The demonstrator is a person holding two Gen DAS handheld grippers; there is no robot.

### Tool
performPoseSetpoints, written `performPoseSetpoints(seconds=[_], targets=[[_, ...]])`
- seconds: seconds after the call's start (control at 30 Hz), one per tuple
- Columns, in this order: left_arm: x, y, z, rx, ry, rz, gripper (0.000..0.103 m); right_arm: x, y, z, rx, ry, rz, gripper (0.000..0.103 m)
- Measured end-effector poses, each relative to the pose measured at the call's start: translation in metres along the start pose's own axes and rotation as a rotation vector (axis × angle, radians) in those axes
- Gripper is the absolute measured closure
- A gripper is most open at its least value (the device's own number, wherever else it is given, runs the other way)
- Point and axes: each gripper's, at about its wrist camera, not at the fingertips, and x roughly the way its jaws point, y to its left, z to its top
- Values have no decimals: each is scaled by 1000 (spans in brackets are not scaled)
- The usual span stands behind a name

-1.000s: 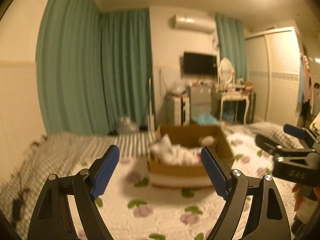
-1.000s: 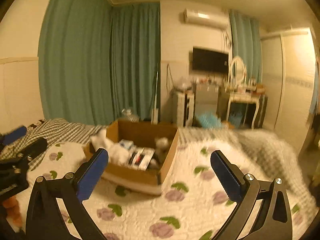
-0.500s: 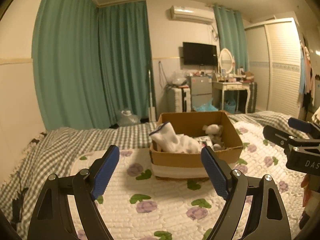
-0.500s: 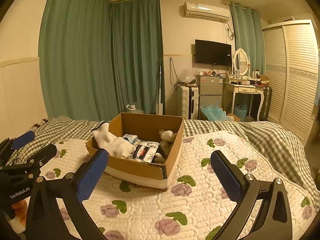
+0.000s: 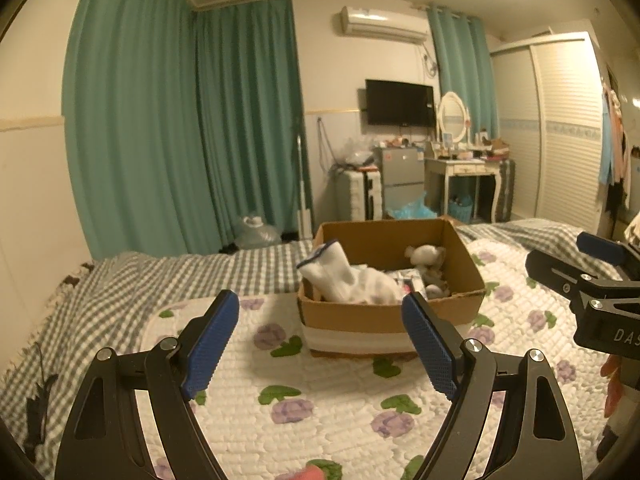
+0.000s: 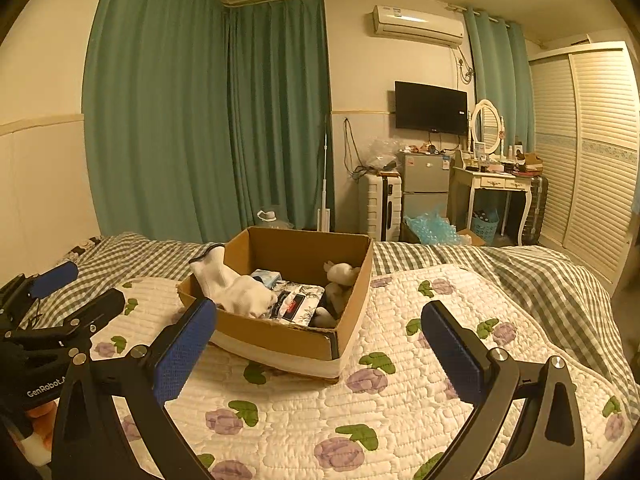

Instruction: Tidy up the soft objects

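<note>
1. Left gripper [image 5: 320,344]: jaws spread wide, nothing between the blue pads [image 5: 210,338]; it hovers above the quilt [image 5: 328,412], short of the box [image 5: 390,316]. In the right wrist view it shows at the left edge [image 6: 60,304], also parted
2. Right gripper [image 6: 318,350]: jaws wide apart and empty, blue pads [image 6: 450,354] clear of everything. It hangs over the quilt [image 6: 400,412], near the box's front corner. The left wrist view catches it at the right edge [image 5: 576,264], fingers parted
3. Box [image 6: 280,332]: open cardboard carton with a white band round its base, sitting on the flowered quilt, well apart from both grippers
4. Socks [image 6: 234,290]: a white bundle lies inside the box at its left side; one cuff with a dark rim stands up and leans over the left wall [image 5: 344,280]
5. Plush toy [image 6: 338,280]: pale, with a dark lower part, propped against the right inner wall [image 5: 426,258]
6. Packets [image 6: 298,304]: flat printed packs lie on the box floor between socks and toy; a small blue pack [image 6: 266,278] sits behind them
7. Blanket [image 6: 480,258]: grey check, under and beyond the quilt
8. Room behind: green curtains [image 6: 208,120], wall television [image 6: 430,108], dressing table [image 6: 494,182]
9. An orange item shows low beside the left gripper [image 6: 38,412]; I cannot tell what it is
</note>
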Motion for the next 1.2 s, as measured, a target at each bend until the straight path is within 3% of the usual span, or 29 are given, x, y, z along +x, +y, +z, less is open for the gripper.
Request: performPoseSetpoints(seconds=[1.2], targets=[[-5, 3, 3, -13, 9, -24, 18, 8, -7, -5, 8, 29, -7, 0]])
